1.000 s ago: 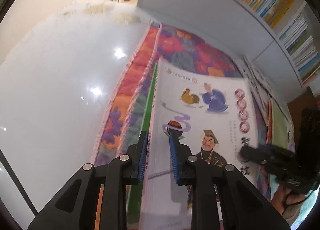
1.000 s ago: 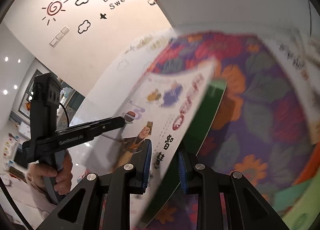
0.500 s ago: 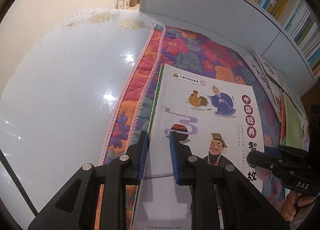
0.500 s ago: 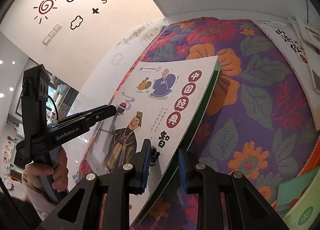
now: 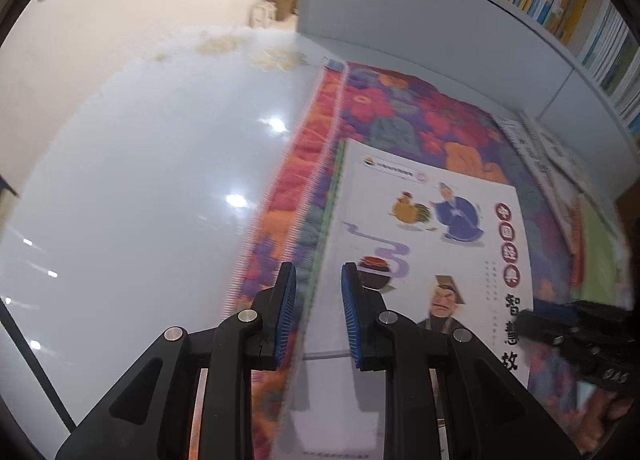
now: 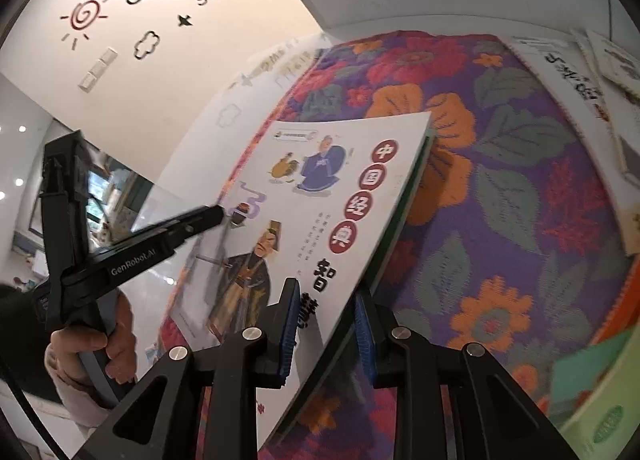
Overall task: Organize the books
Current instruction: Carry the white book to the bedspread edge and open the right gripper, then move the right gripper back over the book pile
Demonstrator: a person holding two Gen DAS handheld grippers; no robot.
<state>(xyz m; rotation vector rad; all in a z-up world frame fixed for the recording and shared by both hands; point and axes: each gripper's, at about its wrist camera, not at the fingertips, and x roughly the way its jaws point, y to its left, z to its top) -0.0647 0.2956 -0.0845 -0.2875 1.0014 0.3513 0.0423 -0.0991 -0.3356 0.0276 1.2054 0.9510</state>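
Left wrist view: glossy white floor [image 5: 140, 180] at left, then flowered rug [image 5: 400, 116], then white picture book [image 5: 420, 228] upon the rug, with bookshelf [image 5: 400, 12] behind at right. Seemed to be the picking-up step: book gripped at two edges, not yet carried to the shelf. Left gripper [image 5: 316, 280] stood astride the book's left edge, jaws drawn in almost to their narrowest, blue pads close on both sides of the edge; judged as pinching it, though blur hid the exact contact.

Right wrist view, from the left: a hand [image 6: 92, 344] on the left gripper's handle, its tip resting at the book's far-left edge. Further right, right gripper [image 6: 326, 292] with jaws narrow, closed around the book's near corner, one pad on the cover and the other underneath. Book looked tilted, right edge raised off the rug. Loose books [image 6: 568, 76] lay well apart at far right.

Next called for lifting with both hands level, then turning the book upright toward the shelf without bending the thin cover.
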